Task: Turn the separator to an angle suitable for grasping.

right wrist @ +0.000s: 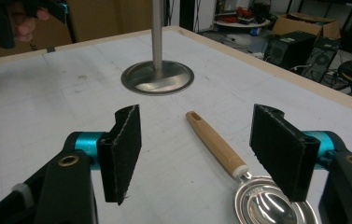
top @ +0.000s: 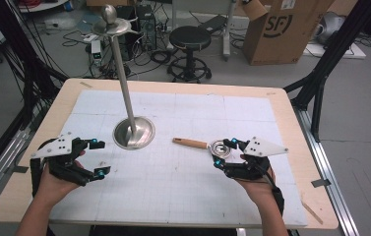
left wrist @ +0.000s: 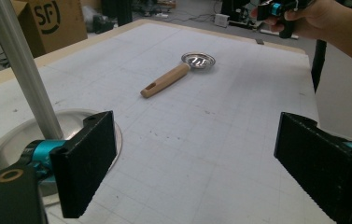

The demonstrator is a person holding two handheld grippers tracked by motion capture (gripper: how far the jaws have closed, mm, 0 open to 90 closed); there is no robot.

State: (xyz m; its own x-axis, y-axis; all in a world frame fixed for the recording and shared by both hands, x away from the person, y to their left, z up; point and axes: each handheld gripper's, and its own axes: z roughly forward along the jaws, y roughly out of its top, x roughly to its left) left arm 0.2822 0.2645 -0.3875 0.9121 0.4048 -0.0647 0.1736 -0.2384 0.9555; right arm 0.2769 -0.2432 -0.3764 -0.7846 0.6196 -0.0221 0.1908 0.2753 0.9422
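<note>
Left gripper (top: 98, 158) lower left, jaws wide, empty, right gripper (top: 225, 152) lower right, gaping around wooden-handled measuring spoon (top: 203, 145), metal stand (top: 133, 132) centre.

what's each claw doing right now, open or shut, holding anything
Left claw: open, holding nothing, beside the stand base.
Right claw: open, holding nothing, straddling the scoop on the table.

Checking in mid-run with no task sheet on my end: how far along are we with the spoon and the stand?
Nothing looks done yet. The wooden-handled measuring spoon lies flat on the white mat, apart from the metal stand.

In hand: nothing. The right gripper is open, jaws either side of the spoon's handle. The left gripper is open beside the stand's base.

Left, probably: closing on the spoon and moving it.
</note>
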